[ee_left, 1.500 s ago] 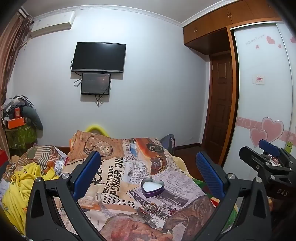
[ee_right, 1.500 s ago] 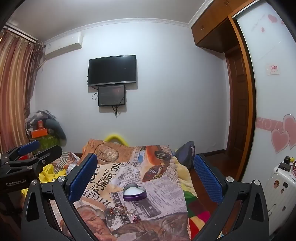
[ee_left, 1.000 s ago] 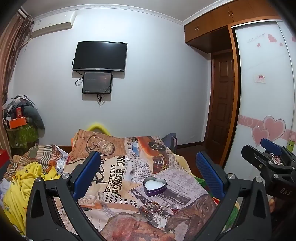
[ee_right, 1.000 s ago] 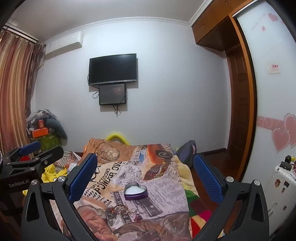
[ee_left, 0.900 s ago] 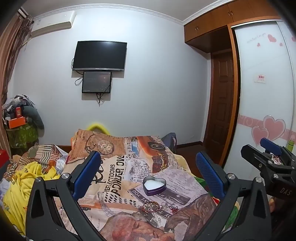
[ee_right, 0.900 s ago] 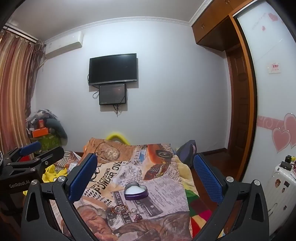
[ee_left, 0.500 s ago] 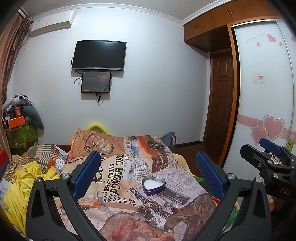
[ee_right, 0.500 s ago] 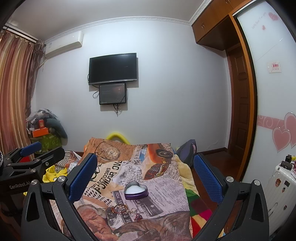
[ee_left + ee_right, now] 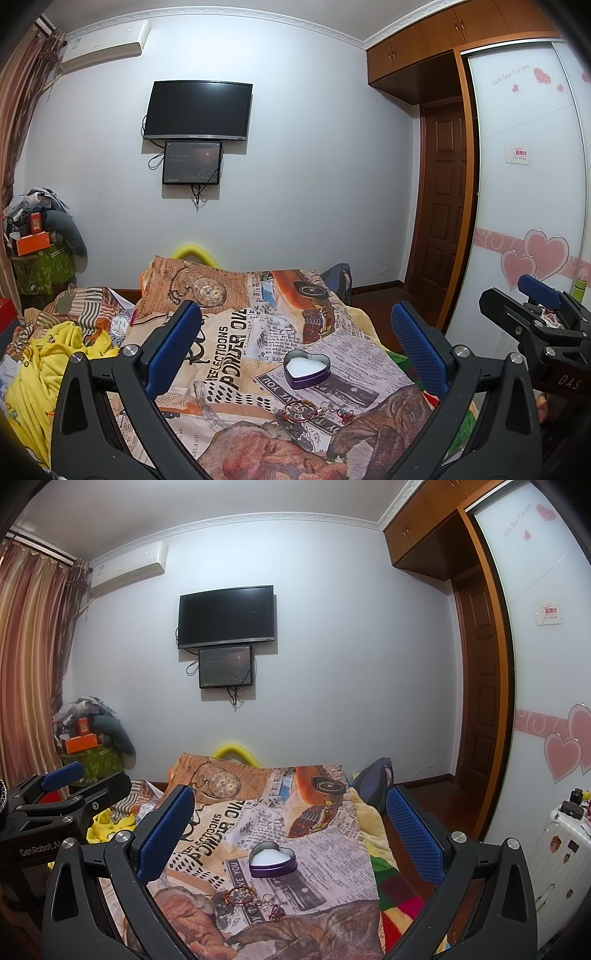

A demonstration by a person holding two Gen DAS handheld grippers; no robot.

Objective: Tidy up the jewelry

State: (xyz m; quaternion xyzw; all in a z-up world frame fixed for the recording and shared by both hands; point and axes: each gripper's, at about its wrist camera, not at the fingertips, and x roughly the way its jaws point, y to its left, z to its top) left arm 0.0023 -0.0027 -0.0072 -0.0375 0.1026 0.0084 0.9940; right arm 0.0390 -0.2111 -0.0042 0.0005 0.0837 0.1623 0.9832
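I have both tongs raised above the near end of the bed, level and pointing along it toward the far wall. My left tongs (image 9: 295,343) stand wide open with nothing between the blue pads, and my right tongs (image 9: 290,823) are spread just as wide and empty too. From the left camera the right tongs show at the far right edge; from the right camera the left tongs sit at the far left. The heart-shaped tin (image 9: 306,369), lid off with a white lining, rests on the newspaper-print blanket (image 9: 229,332). The jewelry (image 9: 314,408), a reddish bracelet and small pieces, lies just in front of the tin, nearer to me.
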